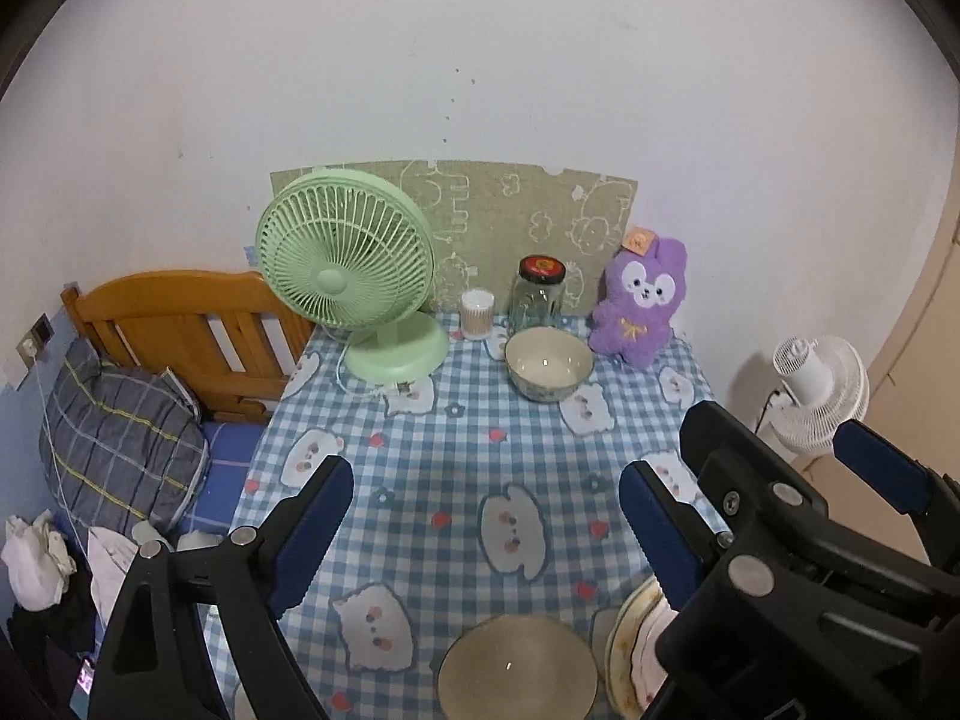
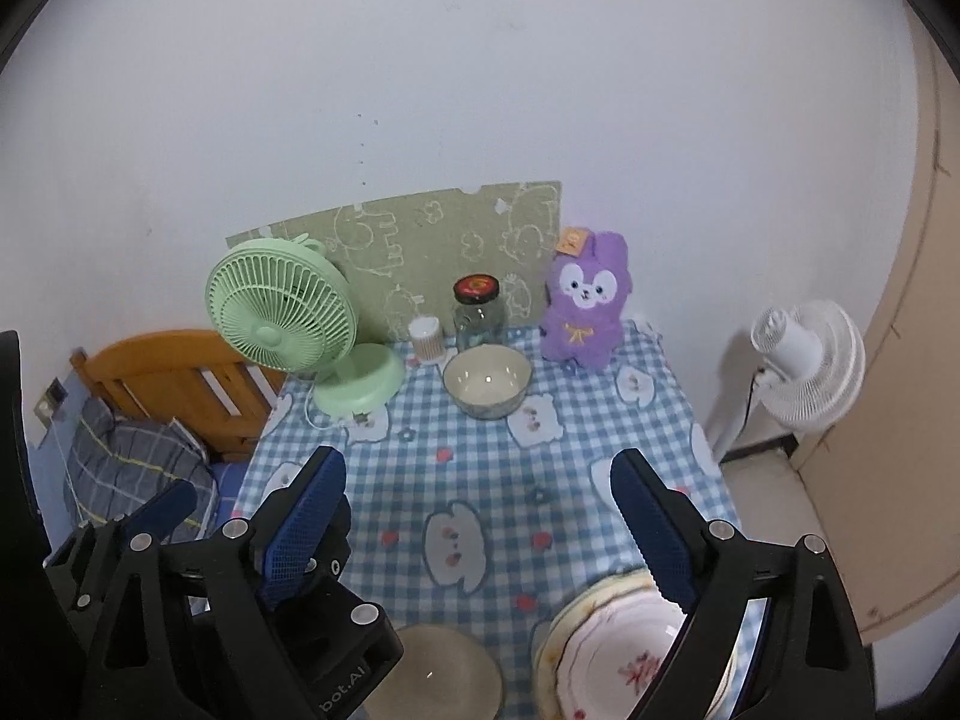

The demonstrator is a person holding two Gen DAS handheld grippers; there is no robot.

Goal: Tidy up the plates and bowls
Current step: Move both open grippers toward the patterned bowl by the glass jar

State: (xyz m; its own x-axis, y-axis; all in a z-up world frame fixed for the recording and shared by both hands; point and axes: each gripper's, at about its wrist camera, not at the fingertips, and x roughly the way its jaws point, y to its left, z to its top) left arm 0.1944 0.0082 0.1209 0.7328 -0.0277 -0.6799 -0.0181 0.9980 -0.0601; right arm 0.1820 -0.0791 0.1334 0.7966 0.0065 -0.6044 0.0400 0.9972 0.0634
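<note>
Fingers (image 1: 327, 516) of left gripper (image 1: 486, 516) and right gripper (image 2: 480, 510) spread wide, empty; grey bowl (image 1: 517, 669) and floral plates (image 2: 606, 648) lower frame, cream bowl (image 1: 549, 363) centre.

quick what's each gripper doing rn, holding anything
left gripper: open, holding nothing, above the checked tablecloth
right gripper: open, holding nothing, the flowered plate lies below it on the cloth

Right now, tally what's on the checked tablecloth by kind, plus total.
Bowls: 2 (cream bowl, tan bowl)
Plates: at least 2, stacked (floral plate stack)
Green desk fan: 1
Glass jar: 1
Cotton-swab tub: 1
Purple plush bunny: 1
Total: at least 8
</note>
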